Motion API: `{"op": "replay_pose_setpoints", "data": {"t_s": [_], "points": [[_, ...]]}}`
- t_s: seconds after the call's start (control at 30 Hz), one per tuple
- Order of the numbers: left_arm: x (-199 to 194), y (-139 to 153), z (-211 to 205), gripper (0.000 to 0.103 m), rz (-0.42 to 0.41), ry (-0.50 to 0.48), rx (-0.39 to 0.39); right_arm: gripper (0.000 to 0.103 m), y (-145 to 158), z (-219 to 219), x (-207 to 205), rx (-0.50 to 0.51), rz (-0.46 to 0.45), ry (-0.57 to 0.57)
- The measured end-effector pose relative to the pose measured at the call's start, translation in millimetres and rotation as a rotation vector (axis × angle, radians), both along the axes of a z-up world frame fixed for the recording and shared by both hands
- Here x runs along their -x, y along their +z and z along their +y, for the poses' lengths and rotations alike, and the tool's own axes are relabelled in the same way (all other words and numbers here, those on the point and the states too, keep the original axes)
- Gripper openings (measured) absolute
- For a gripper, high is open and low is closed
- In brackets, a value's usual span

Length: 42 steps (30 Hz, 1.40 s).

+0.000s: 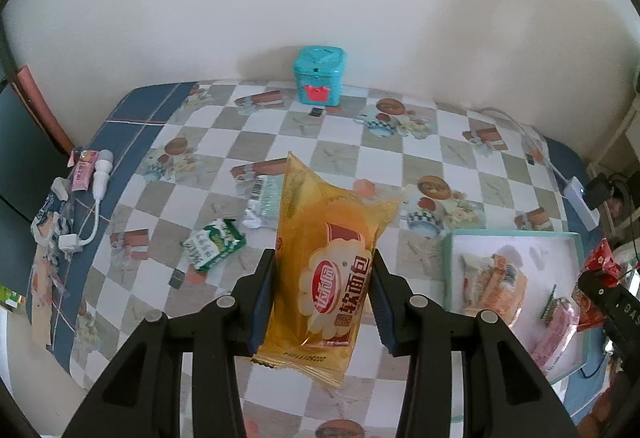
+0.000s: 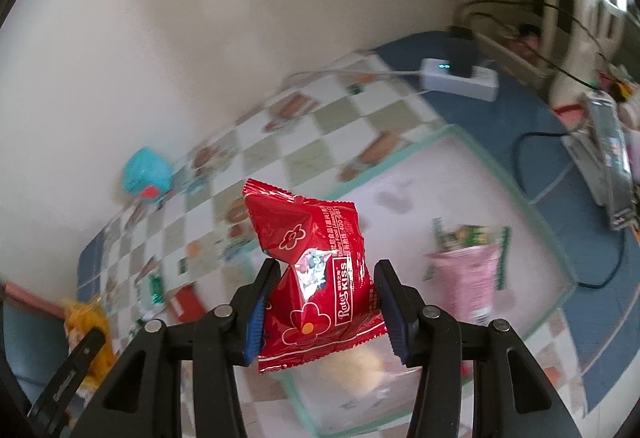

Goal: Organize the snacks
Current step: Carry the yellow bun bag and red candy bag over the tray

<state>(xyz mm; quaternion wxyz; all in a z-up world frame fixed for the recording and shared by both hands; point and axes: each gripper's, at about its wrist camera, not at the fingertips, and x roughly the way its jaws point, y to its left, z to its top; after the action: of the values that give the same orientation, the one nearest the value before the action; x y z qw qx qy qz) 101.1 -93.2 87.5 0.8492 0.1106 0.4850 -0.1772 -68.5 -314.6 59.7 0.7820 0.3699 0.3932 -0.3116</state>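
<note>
The white tray point(image 1: 576, 238) with its teal rim is taken as the landmark; it lies at the right part of the bench point(image 1: 280, 141), close to the bench's near right edge. Left of the tray a wide stretch of checkered cloth is left open, bounded at the far side by the wall, where a teal tin point(image 1: 319, 75) is set. Beyond the tray's far corner a white power strip point(image 2: 460, 79) is seen near the bench edge, with cables trailing around it.

The left tongs point(image 1: 323, 292) are clenched on a yellow bread packet point(image 1: 320, 270), which is held above the cloth just left of the tray. The right tongs point(image 2: 325, 308) are clamped on a red snack packet point(image 2: 316, 278), which is held over the tray's left rim.

Two loose packets are counted on the cloth left of the tray: a green packet point(image 1: 214, 242) and a pale, partly clear one point(image 1: 262, 201), the latter partly hidden behind the bread packet. Farther left, near the bench's left edge, a pink sachet point(image 1: 82, 171) and a white cabled plug point(image 1: 102, 173) are seen.

Inside the tray at least three packets are made out: an orange one point(image 1: 496, 282), a pink one point(image 2: 466, 278) and a green-edged one point(image 2: 464, 236). The right wrist view is smeared by motion, so their prints cannot be read, and a pale shape under the red packet cannot be identified.
</note>
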Motion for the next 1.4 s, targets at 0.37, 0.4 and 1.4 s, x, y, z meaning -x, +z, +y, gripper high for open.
{"op": "replay_pose_setpoints", "data": {"t_s": [0.37, 0.4, 1.4], "points": [[47.1, 5.9, -75.4, 0.045, 0.021, -0.206, 0.023, 0.052, -11.8, -43.7, 35.8, -0.017, 0.037, -0.135], [52.1, 5.1, -84.4, 0.045, 0.020, -0.228, 0.021, 0.052, -12.4, -44.3, 35.9, -0.016, 0.039, -0.137], [103.8, -46.7, -184.7, 0.045, 0.142, -0.444, -0.031, 0.053, -62.1, -86.8, 50.6, -0.054, 0.146, -0.205]]}}
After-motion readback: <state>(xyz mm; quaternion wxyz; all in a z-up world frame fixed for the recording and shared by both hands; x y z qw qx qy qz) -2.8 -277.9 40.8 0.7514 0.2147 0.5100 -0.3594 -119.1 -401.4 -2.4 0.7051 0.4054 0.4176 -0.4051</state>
